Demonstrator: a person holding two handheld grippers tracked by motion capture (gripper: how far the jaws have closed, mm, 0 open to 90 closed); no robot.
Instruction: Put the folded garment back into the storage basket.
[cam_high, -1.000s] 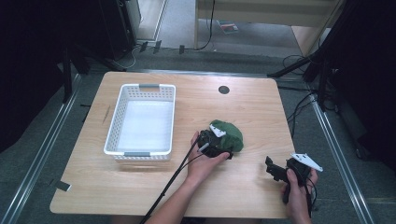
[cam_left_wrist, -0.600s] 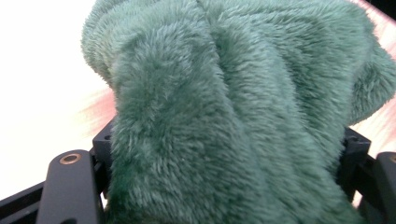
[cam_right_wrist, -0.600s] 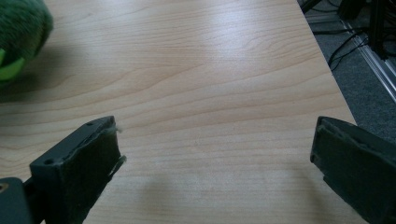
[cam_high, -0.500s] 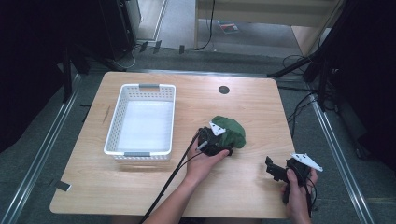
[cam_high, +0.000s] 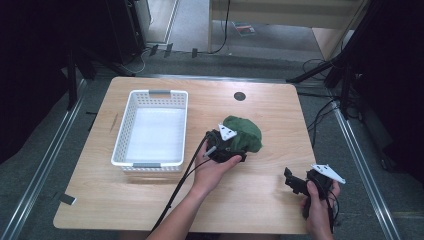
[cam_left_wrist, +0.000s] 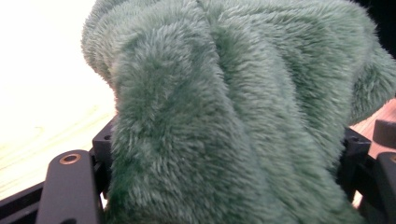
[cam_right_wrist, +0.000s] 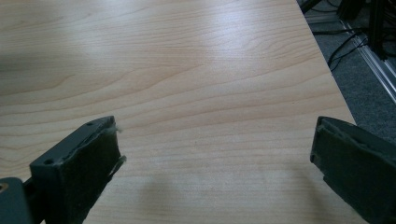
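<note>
In the left gripper view green fur hides the pads, so the grip itself is hard to make out; the left gripper (cam_high: 239, 150) appears clamped on the near edge of the green plush cloth (cam_high: 243, 133), which bunches up just beyond it on the wooden table (cam_high: 250, 200). Its jaws have just been closing, with the cloth between them. The white basket (cam_high: 151, 128) stands just to its left. The right gripper (cam_right_wrist: 215, 158) hovers well apart, jaws wide, holding nothing over bare wood.
</note>
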